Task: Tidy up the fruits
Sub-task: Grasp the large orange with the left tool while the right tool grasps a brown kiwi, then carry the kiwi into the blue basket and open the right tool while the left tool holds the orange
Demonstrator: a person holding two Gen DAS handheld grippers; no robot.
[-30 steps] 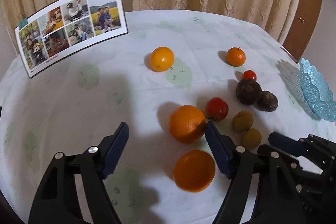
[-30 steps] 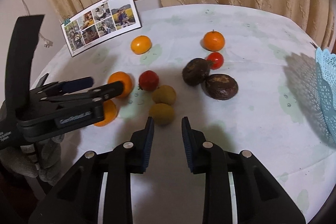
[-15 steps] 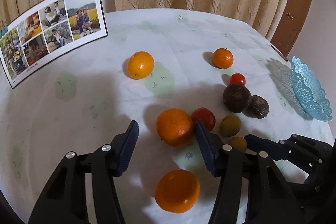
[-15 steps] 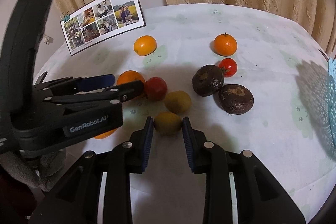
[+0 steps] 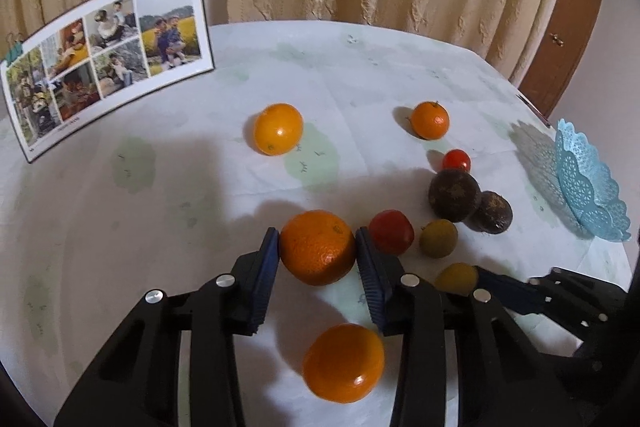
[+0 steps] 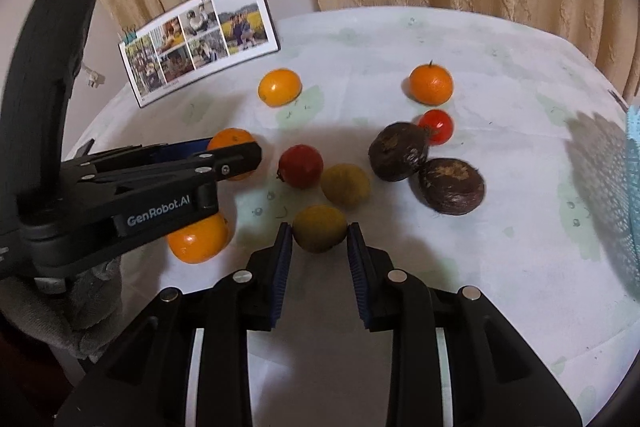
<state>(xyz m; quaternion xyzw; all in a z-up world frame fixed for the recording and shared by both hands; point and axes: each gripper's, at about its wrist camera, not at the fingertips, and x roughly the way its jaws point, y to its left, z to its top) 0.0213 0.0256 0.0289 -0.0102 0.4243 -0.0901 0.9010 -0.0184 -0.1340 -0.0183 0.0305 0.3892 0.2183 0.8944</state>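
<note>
Several fruits lie on the white tablecloth (image 5: pixel 120 227). My left gripper (image 5: pixel 317 238) is closing its jaws on a large orange (image 5: pixel 316 255), and both blue pads touch its sides. From the right wrist view that orange (image 6: pixel 230 141) peeks out behind the left gripper's fingers (image 6: pixel 224 163). My right gripper (image 6: pixel 319 227) is shut on a small yellow-green fruit (image 6: pixel 320 233), which sits at the pad tips on the cloth. A second orange (image 5: pixel 344 363) lies just below the left gripper's pads.
A red tomato (image 5: pixel 391 237), another yellow-green fruit (image 5: pixel 438 238), two dark brown fruits (image 5: pixel 454 195), a small tomato (image 5: pixel 456 159), a tangerine (image 5: pixel 430 119) and a yellow-orange fruit (image 5: pixel 278 129) lie around. A blue lace basket (image 5: pixel 588 187) stands at the right edge, a photo card (image 5: pixel 108 55) at the back left.
The left jaws have drawn in from wide apart to the sides of the large orange. The right gripper has slid forward, so the yellow-green fruit now sits between its pads.
</note>
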